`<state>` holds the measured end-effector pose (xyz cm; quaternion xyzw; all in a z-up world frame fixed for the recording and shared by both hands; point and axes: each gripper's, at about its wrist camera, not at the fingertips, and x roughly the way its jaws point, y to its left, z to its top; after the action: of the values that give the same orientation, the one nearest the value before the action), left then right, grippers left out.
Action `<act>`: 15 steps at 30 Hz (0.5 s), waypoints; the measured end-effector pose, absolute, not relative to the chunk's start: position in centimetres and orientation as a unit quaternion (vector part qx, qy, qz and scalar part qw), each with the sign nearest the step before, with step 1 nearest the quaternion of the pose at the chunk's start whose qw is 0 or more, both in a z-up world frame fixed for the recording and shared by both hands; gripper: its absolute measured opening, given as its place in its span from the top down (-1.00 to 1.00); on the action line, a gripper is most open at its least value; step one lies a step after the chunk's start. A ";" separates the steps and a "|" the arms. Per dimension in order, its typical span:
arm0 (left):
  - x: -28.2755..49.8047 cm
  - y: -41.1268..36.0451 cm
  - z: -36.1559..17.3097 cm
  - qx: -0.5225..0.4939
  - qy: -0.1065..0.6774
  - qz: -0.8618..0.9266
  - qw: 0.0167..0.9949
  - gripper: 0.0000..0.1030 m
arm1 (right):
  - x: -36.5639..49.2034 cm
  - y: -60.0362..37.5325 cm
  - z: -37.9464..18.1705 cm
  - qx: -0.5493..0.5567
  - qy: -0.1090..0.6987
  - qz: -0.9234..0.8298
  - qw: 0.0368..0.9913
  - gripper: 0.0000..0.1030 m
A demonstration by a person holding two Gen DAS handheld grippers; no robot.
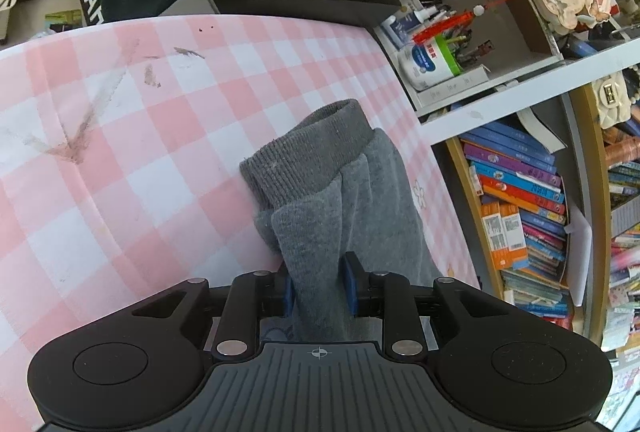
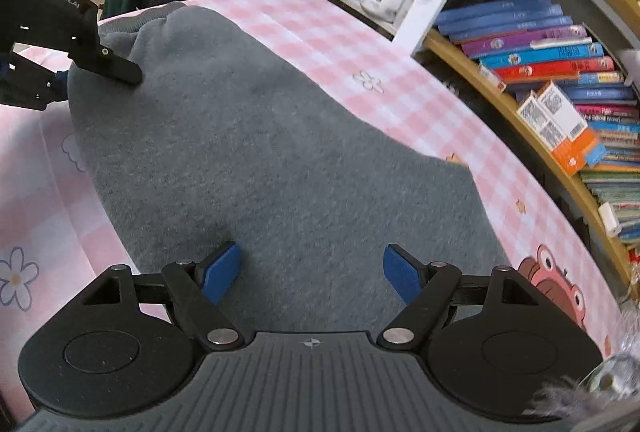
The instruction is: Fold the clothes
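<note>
One grey garment (image 2: 280, 159) lay on the pink checked table (image 1: 120, 151), near the edge by the bookshelf (image 2: 560, 79). There were two grippers. The left gripper (image 1: 320, 284) pointed down at a slant, and its blue pads were pinched on a bunch of the grey cloth. The right gripper (image 2: 312, 272) tilted down over the garment with its jaws wide apart, holding nothing.

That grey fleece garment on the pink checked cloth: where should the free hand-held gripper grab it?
At the near edge of the grey fleece garment, from above: it lies flat, so the open right hand-held gripper can pinch only an edge.
</note>
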<state>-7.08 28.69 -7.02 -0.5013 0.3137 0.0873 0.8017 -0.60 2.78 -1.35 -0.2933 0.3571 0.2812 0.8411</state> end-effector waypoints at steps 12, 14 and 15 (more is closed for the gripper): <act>-6.6 28.6 -7.3 -0.517 0.298 0.108 0.795 0.78 | -1.3 2.7 -1.5 -0.292 0.350 0.281 0.845 -0.50; -6.7 28.1 -6.3 -0.502 0.287 0.099 0.810 0.82 | -1.2 2.6 -1.5 -0.287 0.352 0.281 0.845 -0.50; -6.7 27.7 -5.4 -0.485 0.277 0.087 0.825 0.82 | -1.1 2.5 -1.5 -0.284 0.353 0.282 0.846 -0.50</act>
<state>-6.66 27.67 -5.43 -0.4854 0.2774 0.0865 0.8246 -1.14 2.51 -1.53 -0.2837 0.3533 0.2818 0.8458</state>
